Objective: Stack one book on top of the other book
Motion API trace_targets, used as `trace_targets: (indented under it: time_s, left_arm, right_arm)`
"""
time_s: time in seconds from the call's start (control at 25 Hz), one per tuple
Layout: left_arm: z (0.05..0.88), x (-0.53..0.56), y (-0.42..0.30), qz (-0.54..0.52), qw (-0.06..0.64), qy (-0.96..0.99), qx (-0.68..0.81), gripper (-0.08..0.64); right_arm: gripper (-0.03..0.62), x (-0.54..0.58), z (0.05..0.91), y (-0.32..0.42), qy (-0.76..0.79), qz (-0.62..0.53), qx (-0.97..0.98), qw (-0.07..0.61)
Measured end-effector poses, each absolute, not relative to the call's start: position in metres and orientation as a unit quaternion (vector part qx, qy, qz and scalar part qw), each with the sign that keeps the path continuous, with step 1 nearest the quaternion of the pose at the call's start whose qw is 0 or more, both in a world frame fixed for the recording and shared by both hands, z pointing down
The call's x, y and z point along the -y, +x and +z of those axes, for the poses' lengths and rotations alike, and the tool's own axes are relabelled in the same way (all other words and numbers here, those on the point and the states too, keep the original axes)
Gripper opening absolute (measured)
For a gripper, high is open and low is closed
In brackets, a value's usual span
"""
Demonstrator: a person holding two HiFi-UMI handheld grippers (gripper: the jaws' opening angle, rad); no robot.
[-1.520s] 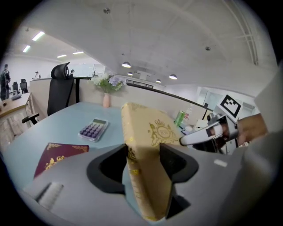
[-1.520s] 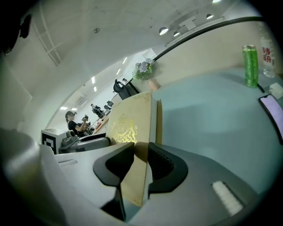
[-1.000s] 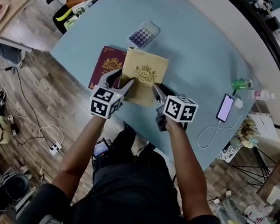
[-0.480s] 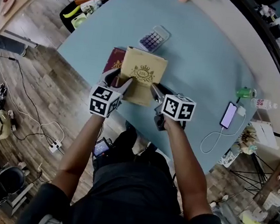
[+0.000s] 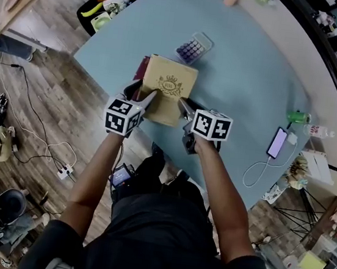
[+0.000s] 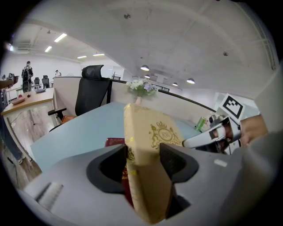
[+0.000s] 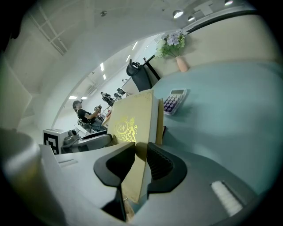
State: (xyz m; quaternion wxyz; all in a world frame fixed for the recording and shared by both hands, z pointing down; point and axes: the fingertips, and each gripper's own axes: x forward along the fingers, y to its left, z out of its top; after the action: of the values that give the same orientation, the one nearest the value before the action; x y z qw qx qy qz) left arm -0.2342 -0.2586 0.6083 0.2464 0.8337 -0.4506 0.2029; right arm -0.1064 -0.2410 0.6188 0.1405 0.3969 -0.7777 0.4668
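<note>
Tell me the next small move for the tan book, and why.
Probably lower the tan book flat onto the red book. The left tongs and right tongs both clamp its near edge, the right ones having just been closing on it, and the red book lies almost wholly under it, only a strip showing at its left.

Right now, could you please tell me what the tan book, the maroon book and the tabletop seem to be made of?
The tan book: stiff board cover, apparently matte paper or cloth, with a shiny gold-stamped crest. The maroon book: probably a similar hardcover, dark red with gold print; mostly hidden. The tabletop: smooth pale blue laminate or painted board, judging by its even, low-sheen surface.
</note>
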Motion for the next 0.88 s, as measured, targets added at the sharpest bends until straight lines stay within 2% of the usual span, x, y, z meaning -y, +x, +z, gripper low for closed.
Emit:
trace_targets:
  time_s: [0.88]
  left_arm:
    - [0.653, 0.29, -0.288, 0.181, 0.328, 0.812, 0.448, 0.27]
  right_arm:
    - [0.089, 0.266, 0.648, -0.162, 0.38, 0.507, 0.759, 0.148]
